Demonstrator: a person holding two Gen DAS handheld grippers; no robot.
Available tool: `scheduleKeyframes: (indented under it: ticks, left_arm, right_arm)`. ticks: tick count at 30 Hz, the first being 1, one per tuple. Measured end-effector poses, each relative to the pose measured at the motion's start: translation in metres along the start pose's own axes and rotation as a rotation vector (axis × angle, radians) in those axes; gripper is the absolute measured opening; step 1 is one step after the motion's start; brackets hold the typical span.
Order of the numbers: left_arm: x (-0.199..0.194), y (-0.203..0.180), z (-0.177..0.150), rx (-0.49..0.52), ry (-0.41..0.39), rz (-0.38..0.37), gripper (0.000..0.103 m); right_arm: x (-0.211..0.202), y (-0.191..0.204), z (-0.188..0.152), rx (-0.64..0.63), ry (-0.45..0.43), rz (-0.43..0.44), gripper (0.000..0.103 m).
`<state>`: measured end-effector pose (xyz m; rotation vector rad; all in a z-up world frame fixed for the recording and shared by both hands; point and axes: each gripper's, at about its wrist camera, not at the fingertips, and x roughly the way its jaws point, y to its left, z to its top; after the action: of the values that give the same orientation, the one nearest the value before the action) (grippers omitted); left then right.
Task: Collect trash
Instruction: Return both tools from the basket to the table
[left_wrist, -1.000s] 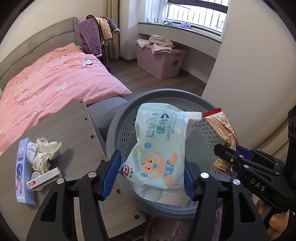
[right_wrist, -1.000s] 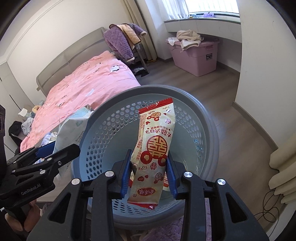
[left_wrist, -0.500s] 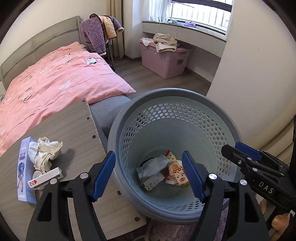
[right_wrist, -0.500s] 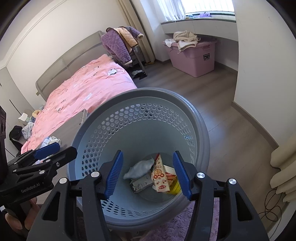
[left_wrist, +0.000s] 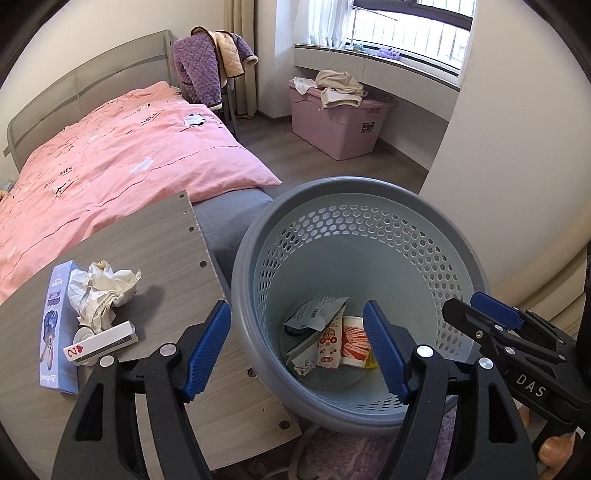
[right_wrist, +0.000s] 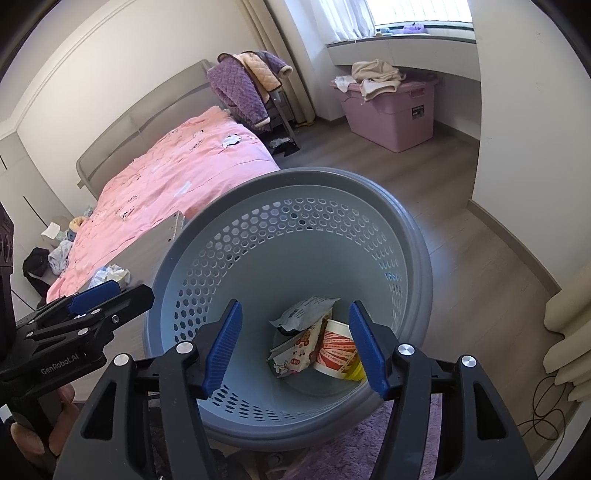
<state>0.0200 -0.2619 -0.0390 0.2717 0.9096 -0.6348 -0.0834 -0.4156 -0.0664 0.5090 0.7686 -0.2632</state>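
Jaws of your left gripper (left_wrist: 295, 350) were spread and empty, right gripper (right_wrist: 295, 345) jaws opening over the basket (left_wrist: 369, 192) holding wrappers (left_wrist: 328, 345); crumpled paper (left_wrist: 105, 295), boxes remained on tabletop (left_wrist: 155, 240).

A second ago we held a wipes pack (left_wrist: 317, 313) in our left gripper (left_wrist: 297, 350) and a snack wrapper (right_wrist: 295, 354) in our right gripper (right_wrist: 295, 349); both now lie in the basket (left_wrist: 369, 192). Our left jaws stand apart, empty; our right jaws are opening, empty.
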Motion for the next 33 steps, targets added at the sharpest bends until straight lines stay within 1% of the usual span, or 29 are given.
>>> scheduleKeyframes:
  ticks: [2, 6, 8, 14, 18, 20, 33]
  left_arm:
    - [-0.001, 0.004, -0.001, -0.01, -0.001, 0.005, 0.071]
    - [-0.006, 0.014, -0.004, -0.035, -0.01, 0.018, 0.071]
    - [-0.008, 0.021, -0.006, -0.048, -0.013, 0.027, 0.071]
    - [-0.015, 0.048, -0.014, -0.096, -0.027, 0.071, 0.071]
    - [-0.021, 0.074, -0.019, -0.144, -0.029, 0.117, 0.071]
    - [-0.024, 0.087, -0.022, -0.169, -0.033, 0.142, 0.071]
    - [-0.045, 0.179, -0.038, -0.324, -0.058, 0.262, 0.071]
  right_arm:
    - [-0.001, 0.003, -0.001, -0.005, 0.0, 0.003, 0.062]
    - [-0.003, 0.012, -0.003, -0.02, 0.0, 0.014, 0.064]
    - [-0.003, 0.017, -0.004, -0.029, -0.001, 0.02, 0.067]
    - [-0.002, 0.035, -0.008, -0.058, 0.007, 0.044, 0.069]
    - [-0.001, 0.05, -0.011, -0.084, 0.014, 0.066, 0.072]
    - [-0.001, 0.057, -0.012, -0.096, 0.015, 0.077, 0.077]
    - [0.004, 0.115, -0.023, -0.21, 0.051, 0.17, 0.095]
